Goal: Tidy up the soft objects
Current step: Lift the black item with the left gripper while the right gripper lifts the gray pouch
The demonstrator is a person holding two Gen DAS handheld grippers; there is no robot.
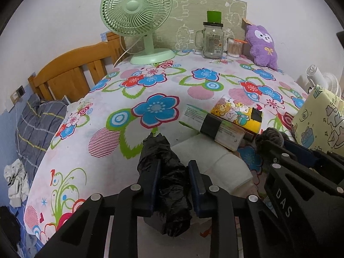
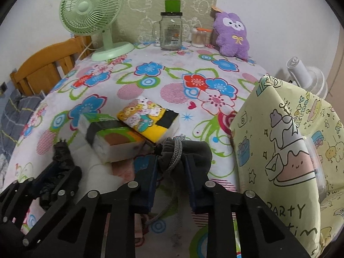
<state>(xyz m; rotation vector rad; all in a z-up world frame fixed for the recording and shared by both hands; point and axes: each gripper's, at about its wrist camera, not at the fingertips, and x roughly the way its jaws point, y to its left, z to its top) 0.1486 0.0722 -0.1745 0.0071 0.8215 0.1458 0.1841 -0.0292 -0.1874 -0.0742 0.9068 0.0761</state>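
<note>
My left gripper [image 1: 174, 172] is shut on a roll of black plastic bags [image 1: 165, 167], held above the floral table; it also shows in the right wrist view [image 2: 58, 167]. My right gripper [image 2: 171, 161] is shut on a grey drawstring pouch [image 2: 185, 150] with a braided cord; the pouch shows in the left wrist view [image 1: 271, 136]. Two tissue packs lie ahead: a green-and-white one [image 2: 111, 139] and a yellow cartoon one [image 2: 148, 118]. A white folded cloth [image 1: 215, 161] lies under the left gripper. A purple plush [image 2: 232, 34] sits at the back.
A yellow cartoon paper bag [image 2: 286, 150] stands at the right. A green fan [image 2: 94, 15], a glass jar [image 2: 171, 32] and a cotton swab cup [image 2: 198, 37] stand at the table's back edge. A wooden headboard [image 1: 71, 73] and bedding are at the left.
</note>
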